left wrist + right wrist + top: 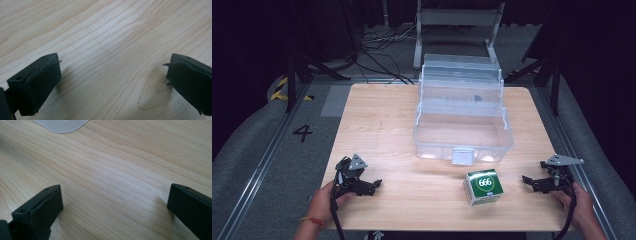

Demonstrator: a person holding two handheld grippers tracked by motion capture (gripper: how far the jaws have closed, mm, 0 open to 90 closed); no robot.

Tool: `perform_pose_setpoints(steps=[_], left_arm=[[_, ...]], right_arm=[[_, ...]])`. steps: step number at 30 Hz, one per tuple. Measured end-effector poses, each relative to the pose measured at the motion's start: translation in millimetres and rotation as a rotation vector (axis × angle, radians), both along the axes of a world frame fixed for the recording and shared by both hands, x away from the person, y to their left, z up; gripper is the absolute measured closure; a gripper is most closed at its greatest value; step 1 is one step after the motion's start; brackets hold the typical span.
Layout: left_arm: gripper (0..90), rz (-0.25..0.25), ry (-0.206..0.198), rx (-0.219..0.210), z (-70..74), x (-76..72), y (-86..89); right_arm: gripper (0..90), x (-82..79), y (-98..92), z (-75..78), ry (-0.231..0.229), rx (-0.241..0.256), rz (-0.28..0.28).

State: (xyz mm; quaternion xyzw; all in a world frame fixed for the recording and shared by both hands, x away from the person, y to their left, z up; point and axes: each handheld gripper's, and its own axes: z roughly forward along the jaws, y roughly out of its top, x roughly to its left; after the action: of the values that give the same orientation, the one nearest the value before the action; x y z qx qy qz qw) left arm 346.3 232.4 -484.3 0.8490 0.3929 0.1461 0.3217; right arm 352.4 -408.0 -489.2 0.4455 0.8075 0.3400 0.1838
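The small green-and-white box (pixel 483 186) stands on the table (pixel 397 125) near the front edge, just in front of the open clear bin (pixel 462 125) and apart from it. The right gripper (pixel 528 179) rests on the table to the box's right, near it but not touching; its jaws are spread wide, with bare wood between them in the right gripper view. The left gripper (pixel 376 183) lies well apart at the front left, jaws likewise wide and empty.

The work in hand is judged to be lifting the box into the bin. If the box is approached from the side with the jaws low on the table, it could be pushed leftward or tipped rather than caught. A grip taken only on a corner could let it twist and drop. The front edge of the table is close, so a hard nudge could send the box off.

The bin's front wall and its latch tab (pixel 462 156) stand between box and compartment; the box would have to be raised clear of them, or the bin could be shoved back. The raised lid behind is not in the way.
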Motion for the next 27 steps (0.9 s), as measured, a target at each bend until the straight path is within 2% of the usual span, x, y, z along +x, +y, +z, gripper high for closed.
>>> perform_pose_setpoints(steps=[6, 7, 10, 12, 14, 16, 18, 21, 23, 25, 26, 27], left_arm=[[0.2, -0.01, 0.006, 0.006, 0.6, 2.2, 0.2], [0.1, 0.003, 0.015, -0.002, 0.4, 1.7, -0.9], [0.5, 0.008, 0.007, -0.002, 0.2, 0.2, -0.6], [0.5, -0.003, 0.033, 0.025, 3.2, -0.8, 0.9], [0.6, -0.041, 0.055, 0.041, 5.2, -3.1, 2.4], [0.7, -0.082, 0.069, 0.057, 6.9, -5.4, 2.3], [3.8, -0.126, 0.072, 0.051, 9.2, -8.0, 0.1], [16.8, -0.162, 0.07, 0.027, 12.9, -10.1, -3.0], [16.3, -0.18, 0.08, 0.015, 14.8, -10.6, -6.0], [16.4, -0.186, 0.075, 0.016, 16.6, -11.9, -7.7], [16.3, -0.205, 0.064, 0.012, 19.3, -13.4, -9.7], [16.3, -0.209, 0.065, 0.002, 20.9, -14.8, -11.6]], right_arm=[[0.4, -1.4, 0.5, -0.1, -0.001, -0.003, -0.011], [0.4, -1.9, 0.5, 0.0, -0.002, -0.004, -0.012], [0.4, -3.7, 1.4, 0.3, -0.011, -0.009, -0.016], [0.4, -4.0, 1.4, 0.3, -0.012, -0.01, -0.016], [0.5, -5.9, 1.0, 0.5, -0.026, -0.025, -0.009], [2.9, -7.1, 0.3, 1.1, -0.021, -0.021, -0.004], [6.8, -9.3, -0.1, 2.1, -0.029, -0.022, 0.017], [12.6, -13.1, 4.7, 4.4, -0.035, -0.028, 0.033], [13.1, -15.7, 9.5, 7.1, -0.043, -0.031, 0.061], [13.6, -19.8, 16.0, 12.4, -0.062, -0.018, 0.091], [14.7, -22.3, 19.5, 15.4, -0.077, -0.003, 0.113], [14.7, -22.3, 19.5, 15.4, -0.077, -0.003, 0.113]])
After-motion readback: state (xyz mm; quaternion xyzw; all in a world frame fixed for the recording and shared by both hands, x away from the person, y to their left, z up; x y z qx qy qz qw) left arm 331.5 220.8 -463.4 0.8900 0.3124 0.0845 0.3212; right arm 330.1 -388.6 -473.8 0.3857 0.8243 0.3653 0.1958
